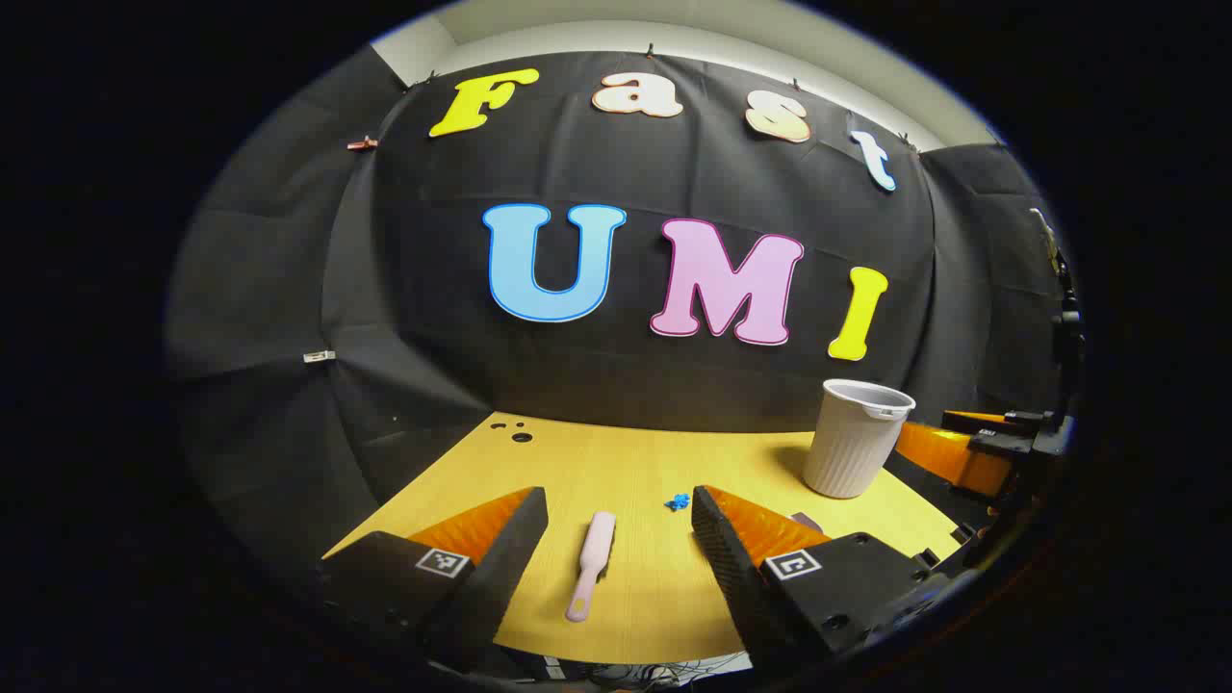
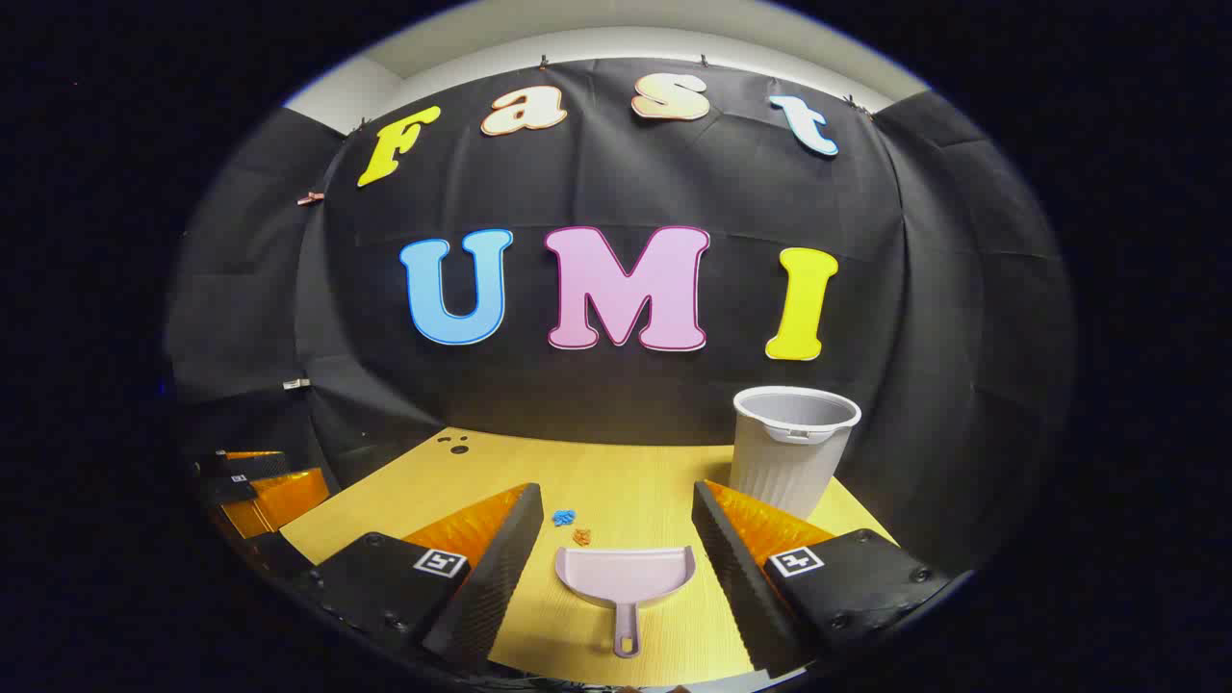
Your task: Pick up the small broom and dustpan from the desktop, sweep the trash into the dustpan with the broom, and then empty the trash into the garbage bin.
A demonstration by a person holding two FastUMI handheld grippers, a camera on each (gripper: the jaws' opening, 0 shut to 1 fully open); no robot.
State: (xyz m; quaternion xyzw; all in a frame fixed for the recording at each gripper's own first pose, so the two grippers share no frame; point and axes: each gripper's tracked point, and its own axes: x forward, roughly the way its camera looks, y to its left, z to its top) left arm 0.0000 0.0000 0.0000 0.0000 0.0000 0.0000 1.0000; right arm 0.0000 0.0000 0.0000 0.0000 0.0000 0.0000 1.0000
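- The left tongs [image 1: 619, 520] stand spread wide, holding nothing, above the near edge of the bench [image 1: 616, 462].
- Between their fingers lies the pink broom [image 1: 590, 565], flat, handle toward the camera.
- Just beyond the right finger sits a blue scrap [image 1: 678, 501]; farther right stands the garbage bin [image 1: 853, 438].
- The right tongs [image 2: 617, 515] are likewise spread and bare.
- Between them lies the dustpan [image 2: 624, 577], handle nearest, with blue and orange scraps [image 2: 572, 526] just past its mouth.
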